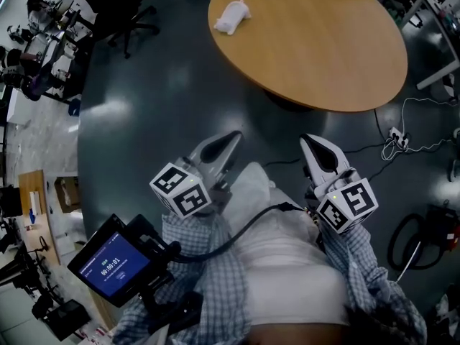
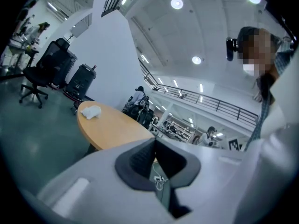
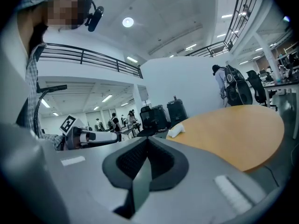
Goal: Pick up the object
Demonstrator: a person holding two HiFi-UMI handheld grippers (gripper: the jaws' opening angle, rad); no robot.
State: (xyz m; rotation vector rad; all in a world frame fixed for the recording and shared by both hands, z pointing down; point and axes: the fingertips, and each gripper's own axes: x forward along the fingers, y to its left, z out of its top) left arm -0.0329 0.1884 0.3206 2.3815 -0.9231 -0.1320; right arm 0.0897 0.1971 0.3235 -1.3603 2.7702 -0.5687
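Pinching nothing: left tongs (image 1: 234, 135), right tongs (image 1: 306, 139).

Both tongs are held close in front of the torso (image 1: 287, 264), in the lower middle of the head view. The left tongs (image 1: 230, 138) lean toward the upper right and the right tongs (image 1: 309, 142) toward the upper left. Each pair of jaws is pressed together with nothing between them. Checked sleeves (image 1: 357, 254) cover the forearms.

On the bench (image 1: 323, 56), at its far-left edge, lies the object (image 1: 231, 16). L tongs (image 1: 231, 139) & R tongs (image 1: 310, 142) sit side by side off the bench's near side, over the floor (image 1: 158, 106). Chair (image 1: 133, 21) is left of the bench, power strip (image 1: 395, 134) to its right.
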